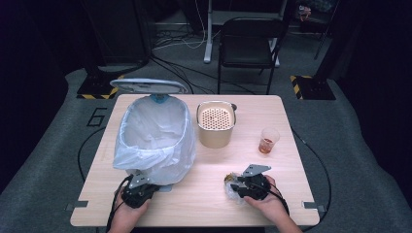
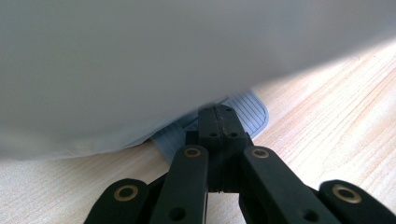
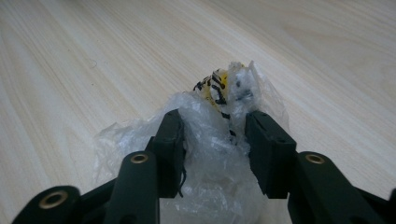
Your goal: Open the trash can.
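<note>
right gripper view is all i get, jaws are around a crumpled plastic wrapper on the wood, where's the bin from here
Observer: The bin stands on the table to the person's left of the wrapper, and it is lined with a white bag.
Operator: lid open or shut
Observer: Open. The lid stands raised behind the bin's mouth.
Operator: what's the left gripper doing
Observer: The left gripper has its jaws shut, with the tips on the grey ribbed pedal at the bin's foot.
</note>
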`<act>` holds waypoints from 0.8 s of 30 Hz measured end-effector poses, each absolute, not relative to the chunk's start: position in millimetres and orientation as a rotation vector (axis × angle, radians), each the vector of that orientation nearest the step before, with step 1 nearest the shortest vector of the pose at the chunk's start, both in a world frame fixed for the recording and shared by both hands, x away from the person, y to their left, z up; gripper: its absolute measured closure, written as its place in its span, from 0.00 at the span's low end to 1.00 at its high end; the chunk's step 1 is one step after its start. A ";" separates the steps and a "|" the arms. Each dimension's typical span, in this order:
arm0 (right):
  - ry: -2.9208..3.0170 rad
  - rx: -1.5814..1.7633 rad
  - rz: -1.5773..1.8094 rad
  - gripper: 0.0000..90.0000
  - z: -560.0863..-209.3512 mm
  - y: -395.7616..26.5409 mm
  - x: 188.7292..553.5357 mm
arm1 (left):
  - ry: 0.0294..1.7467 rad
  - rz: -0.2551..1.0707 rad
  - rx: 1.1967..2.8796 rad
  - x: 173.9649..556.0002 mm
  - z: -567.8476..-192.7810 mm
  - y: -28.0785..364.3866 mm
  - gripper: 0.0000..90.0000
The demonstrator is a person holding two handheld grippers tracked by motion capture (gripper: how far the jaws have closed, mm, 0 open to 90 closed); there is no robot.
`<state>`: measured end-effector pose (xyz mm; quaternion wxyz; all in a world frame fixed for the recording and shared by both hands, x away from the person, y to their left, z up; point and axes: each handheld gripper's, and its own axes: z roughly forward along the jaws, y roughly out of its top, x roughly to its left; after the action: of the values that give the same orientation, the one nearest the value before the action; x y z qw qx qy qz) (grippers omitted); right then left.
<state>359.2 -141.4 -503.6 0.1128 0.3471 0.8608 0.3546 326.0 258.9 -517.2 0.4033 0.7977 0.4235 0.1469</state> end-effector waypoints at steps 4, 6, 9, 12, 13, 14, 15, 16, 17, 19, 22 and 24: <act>2.545 1.006 1.021 0.74 -502.7 -139.8 358.9 | 1.056 0.374 2.016 326.0 -517.7 259.2 1.00; 2.546 0.991 1.030 0.76 -501.4 -140.3 359.5 | 1.059 0.370 2.012 326.2 -517.9 259.6 1.00; 2.544 1.021 1.056 0.80 -498.3 -142.4 360.4 | 1.054 0.371 2.015 326.2 -517.8 259.5 1.00; 2.527 1.044 1.097 0.81 -494.6 -145.5 361.2 | 1.055 0.371 2.011 326.1 -518.1 259.7 1.00; 2.516 1.051 1.103 0.81 -492.7 -145.8 360.7 | 1.061 0.371 2.008 326.1 -518.2 260.0 1.00; 2.511 1.053 1.103 0.82 -490.1 -146.3 360.0 | 1.065 0.369 2.005 326.1 -518.2 260.0 1.00; 2.501 1.047 1.110 0.82 -486.8 -146.9 359.2 | 1.066 0.364 2.004 326.4 -518.2 260.4 1.00; 2.499 1.035 1.111 0.82 -484.8 -147.5 359.2 | 1.064 0.353 2.004 327.2 -518.2 261.6 1.00; 2.489 1.039 1.126 0.82 -482.3 -147.8 358.6 | 1.070 0.340 1.992 327.7 -518.4 262.1 1.00; 2.483 1.037 1.139 0.83 -476.2 -149.5 358.7 | 1.082 0.332 1.984 327.7 -518.6 262.5 1.00; 2.479 1.034 1.159 0.83 -470.1 -151.5 360.0 | 1.071 0.340 1.991 327.6 -518.5 262.1 1.00; 2.477 1.044 1.154 0.83 -465.4 -151.9 360.4 | 1.074 0.340 1.990 327.6 -518.4 262.0 1.00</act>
<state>360.4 -151.9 -465.4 0.1080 0.3548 0.8418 0.3922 327.6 262.0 -518.4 0.4147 0.7919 0.4274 0.1351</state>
